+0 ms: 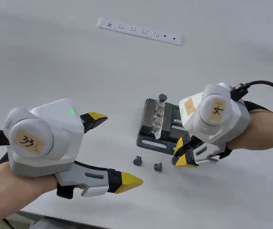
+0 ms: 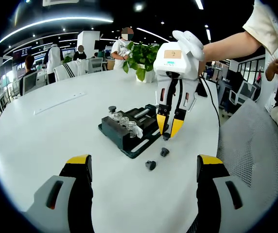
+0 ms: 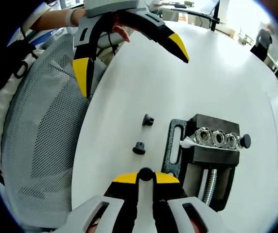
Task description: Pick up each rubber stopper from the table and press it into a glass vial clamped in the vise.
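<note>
Left gripper: tan cap sticker, handwritten "33" plus a stroke I can't read. Right gripper: top sticker, handwritten, looks like "34", unsure. Its side sticker is too faint to read in the head view. In the left gripper view it carries one mark, maybe "2".

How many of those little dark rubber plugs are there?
4 stoppers: two loose on the table, one in the right tool, one on the vise's end vial.
</note>
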The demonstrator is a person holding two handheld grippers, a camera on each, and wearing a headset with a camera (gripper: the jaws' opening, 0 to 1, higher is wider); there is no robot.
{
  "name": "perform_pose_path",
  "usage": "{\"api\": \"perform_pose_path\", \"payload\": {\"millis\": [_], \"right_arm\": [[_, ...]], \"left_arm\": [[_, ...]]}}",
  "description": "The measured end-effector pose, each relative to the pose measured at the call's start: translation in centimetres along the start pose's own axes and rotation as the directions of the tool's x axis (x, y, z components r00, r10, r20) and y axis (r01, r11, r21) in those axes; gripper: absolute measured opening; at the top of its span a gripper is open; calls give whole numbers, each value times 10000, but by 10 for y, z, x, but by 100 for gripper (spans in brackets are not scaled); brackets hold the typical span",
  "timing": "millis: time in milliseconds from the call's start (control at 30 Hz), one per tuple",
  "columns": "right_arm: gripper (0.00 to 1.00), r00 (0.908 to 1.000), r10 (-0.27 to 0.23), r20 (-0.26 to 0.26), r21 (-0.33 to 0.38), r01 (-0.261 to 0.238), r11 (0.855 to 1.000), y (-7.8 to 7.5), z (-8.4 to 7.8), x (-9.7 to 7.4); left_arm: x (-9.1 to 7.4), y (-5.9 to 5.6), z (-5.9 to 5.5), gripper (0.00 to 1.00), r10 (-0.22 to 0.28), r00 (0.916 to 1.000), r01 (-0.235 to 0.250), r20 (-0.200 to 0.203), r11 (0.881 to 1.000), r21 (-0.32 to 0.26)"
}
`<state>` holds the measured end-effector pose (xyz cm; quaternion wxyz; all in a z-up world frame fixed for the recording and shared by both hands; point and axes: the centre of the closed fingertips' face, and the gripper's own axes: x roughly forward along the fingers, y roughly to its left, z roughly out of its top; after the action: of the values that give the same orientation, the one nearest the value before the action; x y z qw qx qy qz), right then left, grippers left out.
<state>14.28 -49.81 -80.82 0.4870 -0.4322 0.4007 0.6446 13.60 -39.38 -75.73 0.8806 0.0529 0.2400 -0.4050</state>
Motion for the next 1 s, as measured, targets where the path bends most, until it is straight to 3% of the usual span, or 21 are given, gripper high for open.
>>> {"api": "perform_pose_path", "payload": {"millis": [467, 1000], "right_arm": [[5, 9999, -25, -170, 68, 27, 10000, -28, 7, -38], [5, 9998, -208, 30, 127, 208, 9997, -66, 26, -64]], "left_arm": [[5, 0, 9, 88, -74, 9998, 72, 196, 9999, 99], [6, 0, 10, 88, -127, 9998, 124, 178, 9998, 130]]}}
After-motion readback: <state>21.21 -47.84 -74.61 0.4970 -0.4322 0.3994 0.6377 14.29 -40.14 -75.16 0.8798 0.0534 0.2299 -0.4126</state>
